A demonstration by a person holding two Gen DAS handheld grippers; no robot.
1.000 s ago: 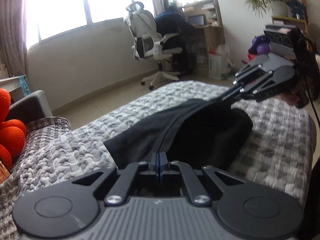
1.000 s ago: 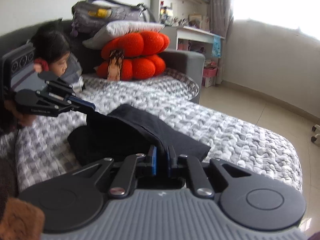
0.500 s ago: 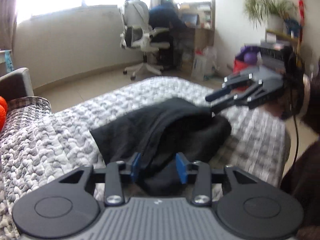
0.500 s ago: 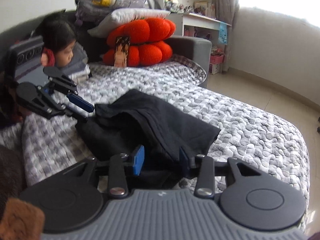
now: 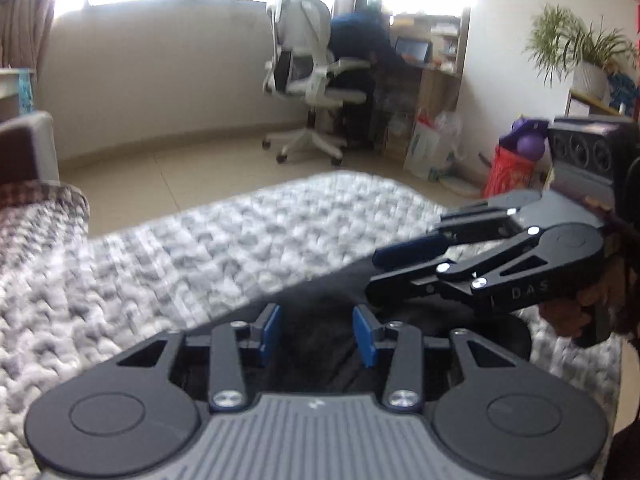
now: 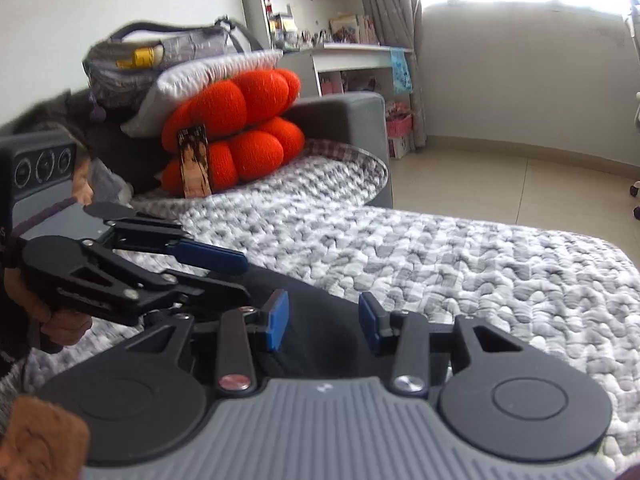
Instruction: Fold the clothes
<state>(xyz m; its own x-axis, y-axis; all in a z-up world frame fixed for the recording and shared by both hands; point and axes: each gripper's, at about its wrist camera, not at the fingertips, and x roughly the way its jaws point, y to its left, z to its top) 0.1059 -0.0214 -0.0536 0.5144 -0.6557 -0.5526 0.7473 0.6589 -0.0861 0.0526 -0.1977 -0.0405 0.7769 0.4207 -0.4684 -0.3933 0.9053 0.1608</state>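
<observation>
A black garment [image 5: 316,316] lies bunched on the grey knitted blanket [image 5: 240,248]; in the right wrist view the same garment [image 6: 324,344] fills the space under the jaws. My left gripper [image 5: 317,334] hovers just above it, open, its blue pads clear of the cloth. My right gripper [image 6: 324,326] is open too, with nothing pinched. Each one shows in the other's view: the right gripper [image 5: 374,276] comes in from the right, the left gripper [image 6: 245,278] from the left, both over the garment's near edge. Most of the cloth is hidden behind the gripper bodies.
A white office chair [image 5: 308,80] and a desk stand by the window wall, with a potted plant [image 5: 576,56] on a shelf at right. Orange cushions [image 6: 240,128], a grey bag [image 6: 160,56] and a person's head [image 6: 82,168] sit at the sofa's back.
Both grippers opened and let go of the black garment, which dropped onto the blanket. Both hands then drew back and closer together, so the cloth now sits lower in each view.
</observation>
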